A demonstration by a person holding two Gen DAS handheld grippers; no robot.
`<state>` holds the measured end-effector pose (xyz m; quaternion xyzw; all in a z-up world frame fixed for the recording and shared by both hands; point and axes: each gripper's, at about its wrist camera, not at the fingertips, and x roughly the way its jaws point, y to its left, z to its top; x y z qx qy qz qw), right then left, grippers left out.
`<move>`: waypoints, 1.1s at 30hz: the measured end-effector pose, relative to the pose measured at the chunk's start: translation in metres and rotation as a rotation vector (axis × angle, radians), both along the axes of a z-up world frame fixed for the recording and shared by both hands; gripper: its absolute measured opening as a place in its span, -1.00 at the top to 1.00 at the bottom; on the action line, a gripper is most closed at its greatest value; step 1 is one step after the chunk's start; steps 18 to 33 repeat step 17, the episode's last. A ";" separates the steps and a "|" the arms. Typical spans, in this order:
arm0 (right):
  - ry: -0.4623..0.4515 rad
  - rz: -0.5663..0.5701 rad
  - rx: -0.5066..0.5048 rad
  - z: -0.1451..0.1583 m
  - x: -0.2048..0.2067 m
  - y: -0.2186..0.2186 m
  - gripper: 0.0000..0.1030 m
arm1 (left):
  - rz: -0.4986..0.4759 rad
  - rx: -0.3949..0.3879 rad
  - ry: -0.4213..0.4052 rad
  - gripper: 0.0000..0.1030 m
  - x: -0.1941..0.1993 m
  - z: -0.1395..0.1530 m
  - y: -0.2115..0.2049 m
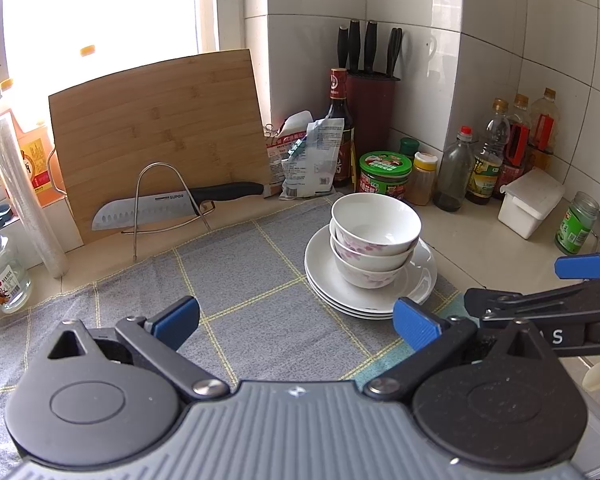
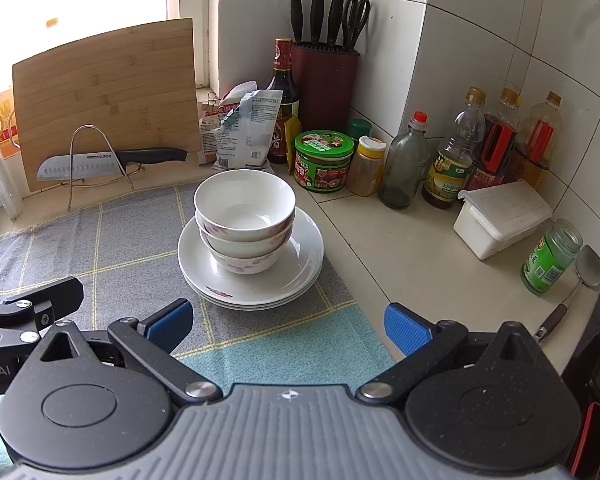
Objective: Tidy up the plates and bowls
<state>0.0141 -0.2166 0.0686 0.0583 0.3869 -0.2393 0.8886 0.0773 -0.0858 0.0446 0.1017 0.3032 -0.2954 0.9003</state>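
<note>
We see three bowls (image 2: 244, 216) nested in a stack, standing on a pile of white plates (image 2: 300, 268) at the centre of the right wrist frame, on the checked cloth (image 2: 112, 264) that covers the desk (image 2: 412, 248); our left tool (image 1: 296, 326) gapes wide and holds nothing, low in its frame; our right tool (image 2: 288, 326) is likewise spread wide and empty; a knife (image 2: 100, 162) rests in a wire rack against the cutting board (image 2: 104, 96), upper left.

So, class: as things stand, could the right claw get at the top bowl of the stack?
Probably yes. The right claw is open and empty, and the top bowl sits straight ahead on the stacked plates, with only bare cloth between them.
</note>
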 end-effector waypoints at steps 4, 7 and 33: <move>0.000 0.001 -0.002 0.000 0.000 -0.001 -1.00 | 0.000 0.001 -0.001 -0.99 0.000 0.000 0.000; 0.001 0.001 -0.002 0.000 0.000 0.000 -1.00 | 0.000 0.003 -0.001 -0.99 0.000 0.000 0.000; 0.002 -0.001 -0.002 0.000 0.000 -0.001 -1.00 | 0.001 0.006 0.000 -0.99 0.001 -0.002 -0.002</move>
